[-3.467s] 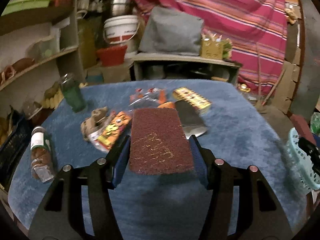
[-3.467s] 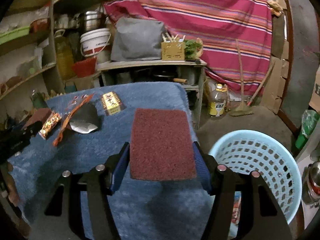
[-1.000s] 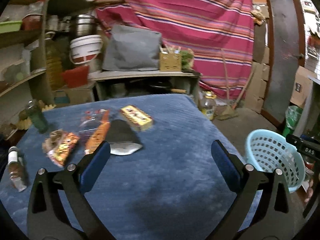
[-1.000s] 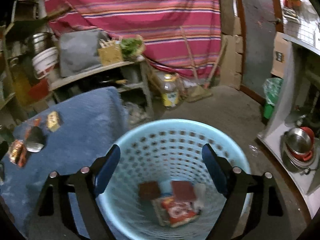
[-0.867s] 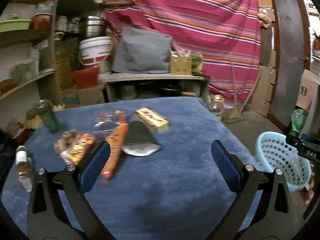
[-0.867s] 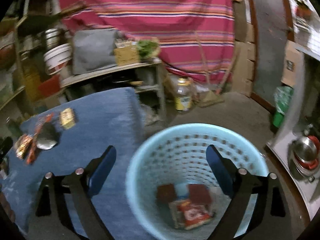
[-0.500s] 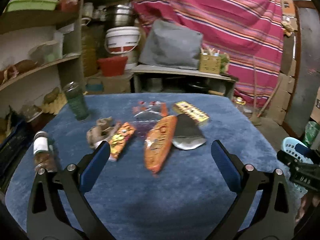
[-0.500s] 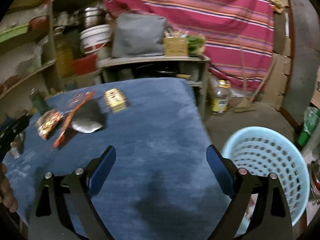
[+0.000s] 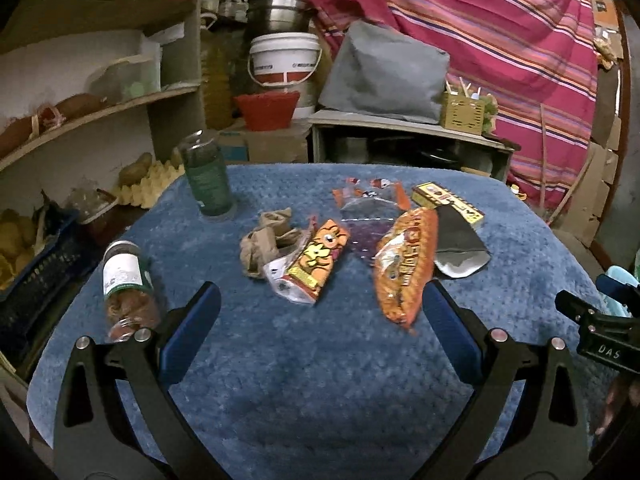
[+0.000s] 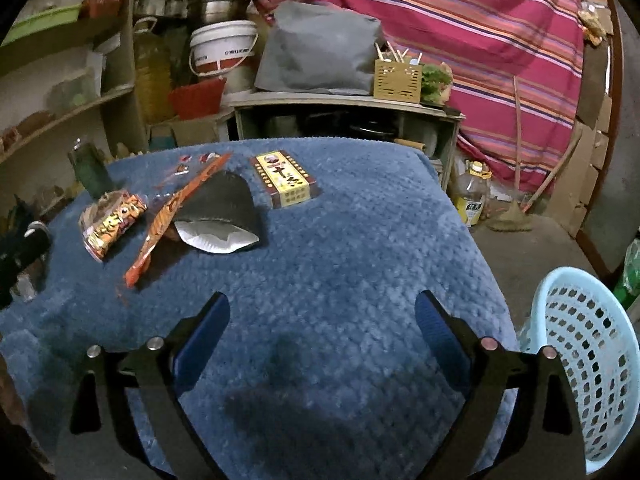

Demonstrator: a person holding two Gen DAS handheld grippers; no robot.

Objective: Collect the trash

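Looked like a cluttered home storeroom or pantry, not a lab or shop. Curved wooden shelves [image 9: 96,116] on the left carried tubs, jars and what seemed to be potatoes beside an egg tray [image 9: 144,188]. Steel pots [image 9: 276,8] stacked over a white plastic bucket [image 9: 284,60] and a red basin [image 9: 266,110]. Striped pink cloth [image 10: 460,20] hung as a backdrop. Low bench [image 10: 344,108] held a grey cushion [image 10: 316,54] and a utensil box [image 10: 398,76]. Bare dirt-like floor with a broom [image 10: 516,184], oil bottle [image 10: 474,198] and flattened cardboard [image 10: 592,152] along the wall. Table draped in blue fleece [image 10: 360,240].
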